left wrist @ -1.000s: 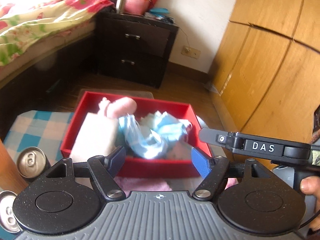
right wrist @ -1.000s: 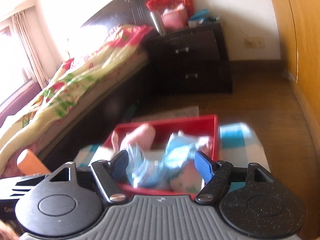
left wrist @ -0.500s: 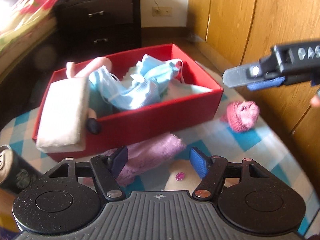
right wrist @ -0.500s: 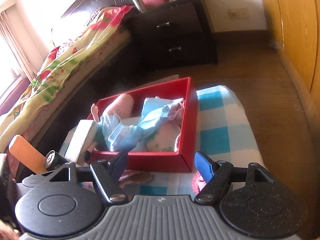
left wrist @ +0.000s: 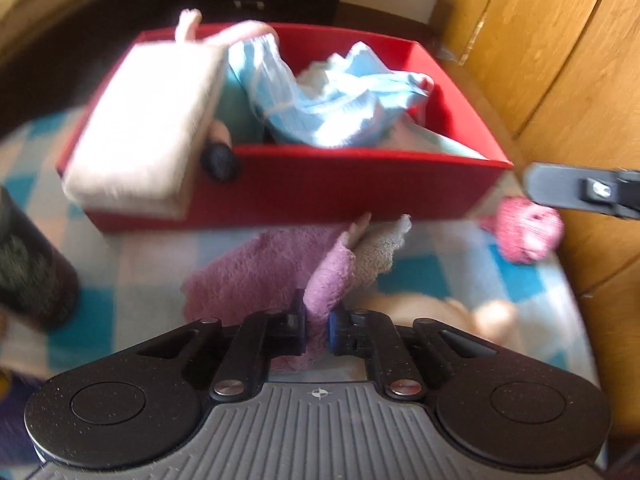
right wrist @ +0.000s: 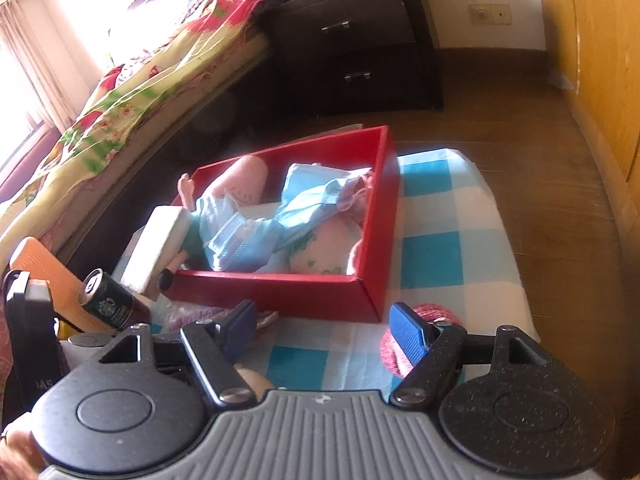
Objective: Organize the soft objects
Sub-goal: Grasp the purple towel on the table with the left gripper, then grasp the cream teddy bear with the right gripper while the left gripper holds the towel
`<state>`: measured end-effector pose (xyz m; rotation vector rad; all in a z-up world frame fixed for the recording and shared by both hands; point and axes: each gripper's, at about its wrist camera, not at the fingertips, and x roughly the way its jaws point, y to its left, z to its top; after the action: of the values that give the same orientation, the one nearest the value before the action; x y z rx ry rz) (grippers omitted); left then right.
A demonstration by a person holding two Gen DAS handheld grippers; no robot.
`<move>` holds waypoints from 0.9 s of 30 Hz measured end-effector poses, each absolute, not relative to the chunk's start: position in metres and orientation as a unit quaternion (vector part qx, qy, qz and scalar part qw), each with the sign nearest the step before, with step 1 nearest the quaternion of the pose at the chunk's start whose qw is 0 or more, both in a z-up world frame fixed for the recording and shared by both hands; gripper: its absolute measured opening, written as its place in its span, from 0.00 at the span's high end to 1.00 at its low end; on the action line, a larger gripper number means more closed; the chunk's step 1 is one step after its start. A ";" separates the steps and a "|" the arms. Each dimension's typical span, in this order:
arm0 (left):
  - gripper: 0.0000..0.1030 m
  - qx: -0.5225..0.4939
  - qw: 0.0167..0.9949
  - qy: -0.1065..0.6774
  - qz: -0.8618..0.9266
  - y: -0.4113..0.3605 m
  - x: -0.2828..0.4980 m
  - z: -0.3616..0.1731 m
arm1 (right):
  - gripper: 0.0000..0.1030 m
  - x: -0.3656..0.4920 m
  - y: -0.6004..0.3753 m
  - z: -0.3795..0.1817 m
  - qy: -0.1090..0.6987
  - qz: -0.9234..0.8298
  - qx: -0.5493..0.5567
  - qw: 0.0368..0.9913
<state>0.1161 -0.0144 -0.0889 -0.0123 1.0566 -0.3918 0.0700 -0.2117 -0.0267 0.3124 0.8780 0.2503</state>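
A red box point(left wrist: 320, 188) on the blue-and-white checked cloth holds blue face masks point(left wrist: 332, 100), a white pad point(left wrist: 148, 132) leaning over its left end, and pink soft toys. In front of the box lies a fluffy purple cloth point(left wrist: 256, 272). My left gripper point(left wrist: 316, 320) is shut on a raised fold of it. A pink knitted ball point(left wrist: 524, 232) lies right of the box. My right gripper point(right wrist: 324, 328) stands open above the checked cloth, nothing between its fingers, with the knitted ball point(right wrist: 394, 350) partly hidden behind its right finger.
A dark drink can point(right wrist: 108, 300) stands left of the box, beside an orange board point(right wrist: 48, 276). A beige soft object point(left wrist: 440, 312) lies near the purple cloth. A bed point(right wrist: 120, 92) and dark nightstand point(right wrist: 360, 48) stand behind; wooden wardrobe doors point(left wrist: 560, 60) line the right.
My left gripper tipped down and dropped onto the purple cloth, then closed on it. The right gripper sank a little toward the box's near right corner and stayed open.
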 end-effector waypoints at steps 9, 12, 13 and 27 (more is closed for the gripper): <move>0.94 -0.128 0.833 0.482 -0.240 0.009 0.081 -0.054 | 0.50 0.065 -0.199 -0.019 0.419 0.138 0.147 0.885; 0.94 -0.149 0.834 0.475 -0.236 0.018 0.073 -0.043 | 0.50 0.059 -0.201 -0.016 0.420 0.136 0.152 0.884; 0.94 -0.154 0.835 0.474 -0.234 0.022 0.070 -0.041 | 0.50 0.056 -0.202 -0.016 0.423 0.135 0.153 0.883; 0.93 -0.199 0.837 0.462 -0.215 0.050 0.053 -0.028 | 0.50 0.016 -0.187 -0.036 0.467 0.142 0.102 0.867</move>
<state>0.0531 0.0496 -0.0275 -0.4201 0.9782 -0.4548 0.0159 -0.1869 -0.0358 0.2131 0.9772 0.2973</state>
